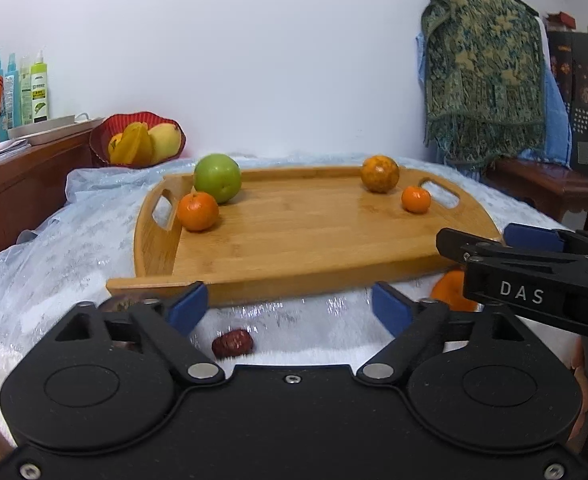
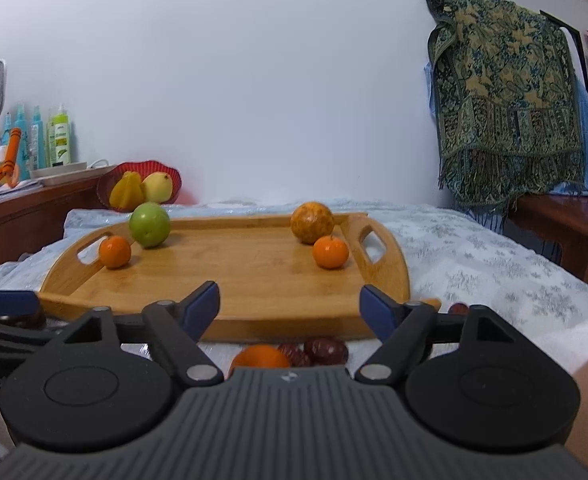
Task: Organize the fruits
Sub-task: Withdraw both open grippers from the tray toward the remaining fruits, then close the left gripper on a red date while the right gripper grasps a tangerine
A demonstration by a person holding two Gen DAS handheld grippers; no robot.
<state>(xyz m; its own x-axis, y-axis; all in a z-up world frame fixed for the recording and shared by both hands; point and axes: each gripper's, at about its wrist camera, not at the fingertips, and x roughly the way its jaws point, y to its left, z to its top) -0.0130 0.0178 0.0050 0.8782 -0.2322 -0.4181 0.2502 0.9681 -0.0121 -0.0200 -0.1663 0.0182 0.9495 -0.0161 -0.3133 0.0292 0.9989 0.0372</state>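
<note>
Left hand-held gripper (image 1: 290, 306) open, empty, above red date (image 1: 232, 343) on bed cover. Right hand-held gripper (image 2: 289, 307) open, empty; mandarin (image 2: 260, 357), dates (image 2: 325, 350) below, before bamboo tray (image 2: 278, 320). Date light, wrinkled, firm: pinch across middle. Mandarin soft-skinned, rolls: grip gently at widest girth.

Your left gripper (image 1: 290, 306) is matte black plastic with two round discs, silver pivot pins, small screws and blue finger pads (image 1: 188, 306). Your right gripper (image 2: 290, 308) has the same build, plus a ribbed grey cover at 6 o'clock and white "DAS" lettering on its side
</note>
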